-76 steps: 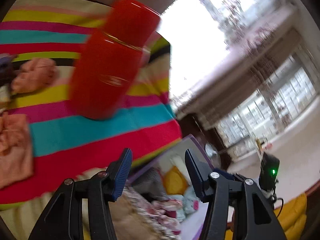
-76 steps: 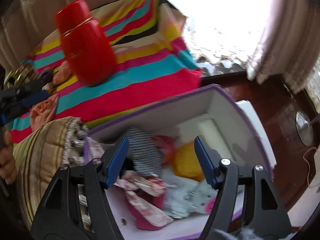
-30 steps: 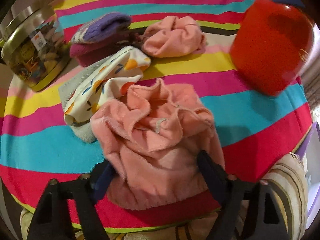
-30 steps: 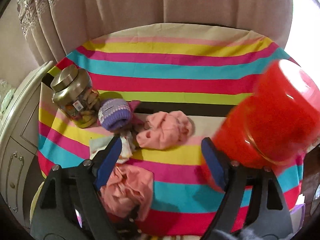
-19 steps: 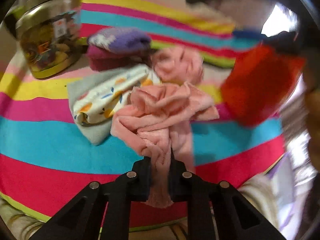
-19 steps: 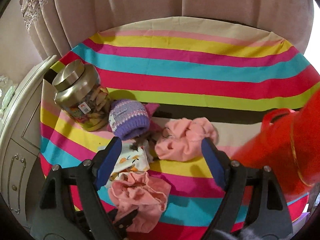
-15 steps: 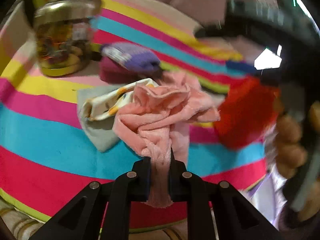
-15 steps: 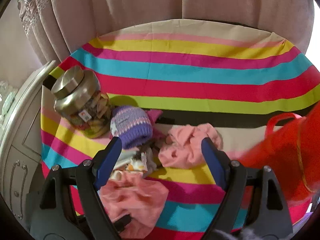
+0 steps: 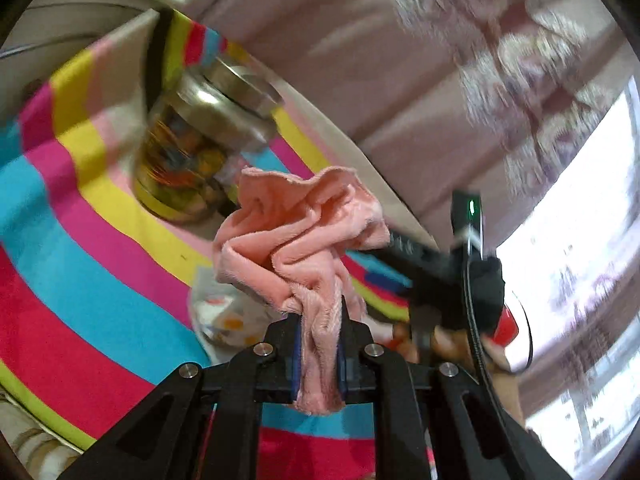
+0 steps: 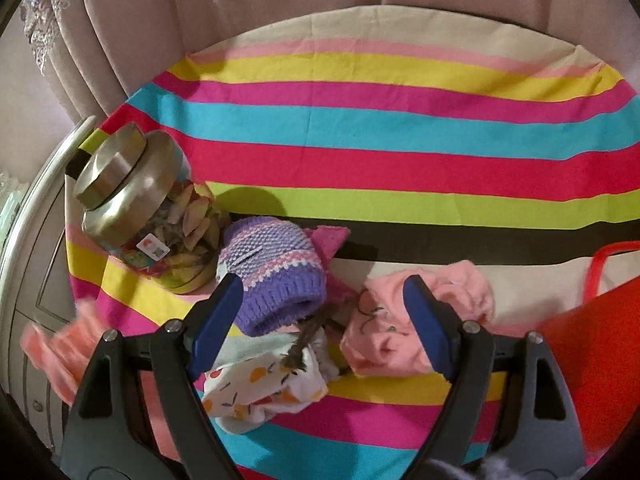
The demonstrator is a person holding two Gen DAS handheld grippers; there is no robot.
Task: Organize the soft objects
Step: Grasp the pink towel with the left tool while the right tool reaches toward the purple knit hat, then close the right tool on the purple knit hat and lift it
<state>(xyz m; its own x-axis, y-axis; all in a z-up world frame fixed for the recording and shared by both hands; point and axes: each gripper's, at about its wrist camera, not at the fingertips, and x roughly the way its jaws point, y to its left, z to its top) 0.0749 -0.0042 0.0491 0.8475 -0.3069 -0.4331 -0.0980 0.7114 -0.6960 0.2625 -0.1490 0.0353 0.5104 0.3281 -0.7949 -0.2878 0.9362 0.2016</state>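
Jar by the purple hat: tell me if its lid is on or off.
On. The metal lid sits on top of the jar, covering its mouth.

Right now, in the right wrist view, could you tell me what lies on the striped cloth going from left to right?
Glass jar → purple knit hat → pink garment → red container. The patterned white cloth lies below the hat, so I leave it out.

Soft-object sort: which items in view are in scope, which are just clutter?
In scope:
- pink towel, clamped in the left gripper
- purple knit hat
- crumpled pink cloth
- fruit-print cloth
- right gripper, open above them

Clutter:
- snack jar with metal lid
- red container
- striped tablecloth
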